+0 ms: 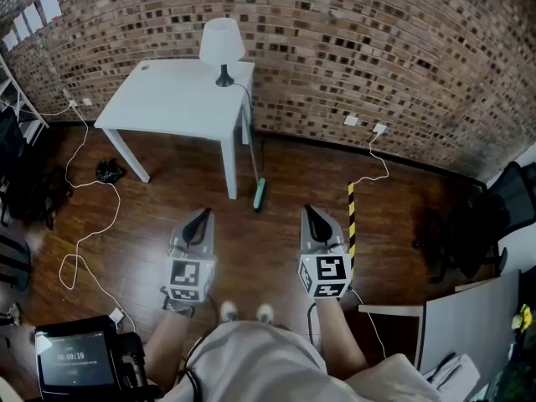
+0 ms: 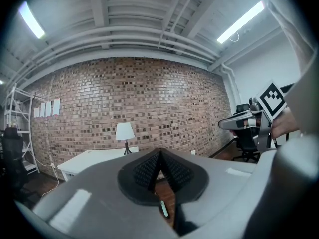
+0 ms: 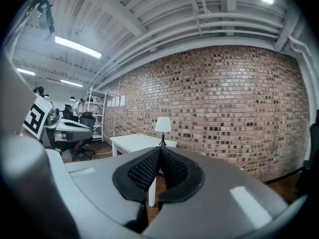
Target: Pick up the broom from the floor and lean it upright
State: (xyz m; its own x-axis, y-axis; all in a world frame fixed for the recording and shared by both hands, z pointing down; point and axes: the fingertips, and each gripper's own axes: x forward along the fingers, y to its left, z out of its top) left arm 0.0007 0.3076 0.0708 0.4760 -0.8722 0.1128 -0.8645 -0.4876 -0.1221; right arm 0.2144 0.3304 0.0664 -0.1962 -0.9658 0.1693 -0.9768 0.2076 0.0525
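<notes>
The broom [image 1: 255, 162] stands nearly upright, its thin handle resting against the right edge of the white table [image 1: 167, 99] and its teal head [image 1: 260, 195] on the wooden floor. My left gripper [image 1: 202, 214] and right gripper [image 1: 308, 210] hover side by side in front of it, apart from it, both pointing at the brick wall. Each has its jaws together with nothing between them. In the left gripper view the dark pads [image 2: 149, 169] meet at the tip, and a sliver of the teal head [image 2: 163, 209] shows below them. The right gripper view shows its pads [image 3: 147, 169] meeting too.
A white lamp [image 1: 222, 48] stands on the table. Cables [image 1: 84, 233] trail over the floor at left. A yellow-and-black striped bar [image 1: 351, 224] lies right of my right gripper. Office chairs [image 1: 469, 224] stand at right, a white board [image 1: 469, 333] at lower right, a screen device [image 1: 79, 358] at lower left.
</notes>
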